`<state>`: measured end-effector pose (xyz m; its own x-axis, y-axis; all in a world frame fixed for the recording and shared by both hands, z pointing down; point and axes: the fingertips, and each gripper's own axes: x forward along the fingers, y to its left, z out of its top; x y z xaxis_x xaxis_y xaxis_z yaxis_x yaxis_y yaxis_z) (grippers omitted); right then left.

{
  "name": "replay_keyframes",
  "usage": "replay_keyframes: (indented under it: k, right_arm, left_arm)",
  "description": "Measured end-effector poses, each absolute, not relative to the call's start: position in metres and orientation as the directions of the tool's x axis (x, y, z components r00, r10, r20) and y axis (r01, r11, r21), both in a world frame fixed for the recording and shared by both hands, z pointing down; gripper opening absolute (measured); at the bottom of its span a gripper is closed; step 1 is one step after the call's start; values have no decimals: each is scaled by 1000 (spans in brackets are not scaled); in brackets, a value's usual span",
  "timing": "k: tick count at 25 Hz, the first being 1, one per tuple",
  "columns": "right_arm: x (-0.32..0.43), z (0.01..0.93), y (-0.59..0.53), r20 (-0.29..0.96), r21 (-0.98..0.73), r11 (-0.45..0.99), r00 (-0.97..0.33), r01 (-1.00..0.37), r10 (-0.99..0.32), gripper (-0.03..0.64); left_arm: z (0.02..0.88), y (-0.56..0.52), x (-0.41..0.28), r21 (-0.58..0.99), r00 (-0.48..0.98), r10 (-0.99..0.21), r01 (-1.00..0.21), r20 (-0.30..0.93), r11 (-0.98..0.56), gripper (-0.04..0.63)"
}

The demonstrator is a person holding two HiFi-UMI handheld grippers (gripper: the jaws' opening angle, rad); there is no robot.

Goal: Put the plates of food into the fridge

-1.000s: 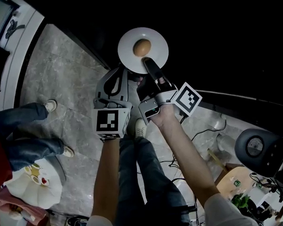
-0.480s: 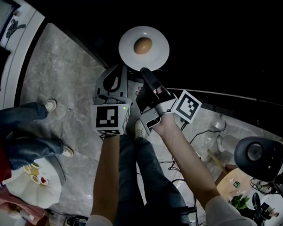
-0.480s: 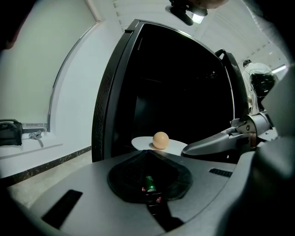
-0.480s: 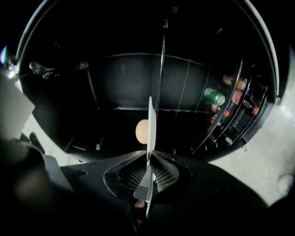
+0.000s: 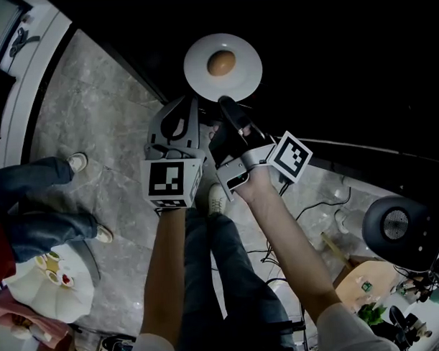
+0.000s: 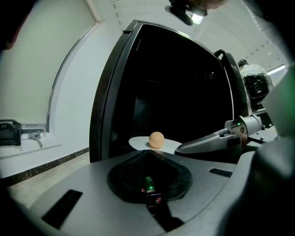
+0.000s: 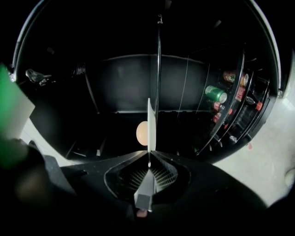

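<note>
Plate [image 5: 239, 78] w/ round brown food [image 5: 220, 62] has edged farther into the dark fridge [image 7: 138, 83] vs. 1 s ago. Right claw [image 5: 227, 102] clenched on its near rim; left claw [image 6: 147, 154] closed, empty. Shelf set-down prob. nxt.

"How many plates?"

"One white plate [image 5: 223, 67], upper middle of the head view, with one round tan piece of food [image 5: 220, 62] on it."

"Grippers?"

"Two: the left gripper [image 5: 185, 107] and the right gripper [image 5: 226, 105]."

"Any cans?"

"At the right of the right gripper view, one green can [image 7: 215, 94] and at least three reddish cans [image 7: 238, 93]; the dark may hide more."

"Shoes?"

"Three: two at the left edge, the upper shoe [image 5: 78, 164] and the lower shoe [image 5: 105, 235], and a white shoe [image 5: 217, 198] between the arms."
</note>
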<state>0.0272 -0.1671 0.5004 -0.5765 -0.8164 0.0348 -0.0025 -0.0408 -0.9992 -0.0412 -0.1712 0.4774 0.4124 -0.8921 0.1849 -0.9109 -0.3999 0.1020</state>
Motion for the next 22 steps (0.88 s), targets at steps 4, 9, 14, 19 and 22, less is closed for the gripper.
replay_keyframes:
  k: [4, 9, 14, 19, 22]
  right_arm:
    - [27, 500, -170, 34, -999, -43, -568, 2, -822, 23]
    - [28, 499, -172, 18, -999, -36, -558, 22, -830, 21]
    - [30, 498, -176, 15, -999, -36, -546, 28, -838, 21]
    - [29, 496, -178, 5, -999, -28, -539, 33, -843, 21]
    - [29, 495, -182, 3, -999, -26, -536, 35, -844, 21]
  left_arm:
    - [477, -170, -41, 105, 415, -891, -910, 185, -402, 6]
    - [477, -163, -42, 92, 418, -889, -908, 185, -408, 6]
    - [477, -161, -45, 91, 408, -893, -913, 190, -397, 6]
    - [475, -157, -47, 95, 407, -896, -913, 178, -396, 6]
    - [475, -159, -47, 83, 412, -894, -911, 177, -404, 6]
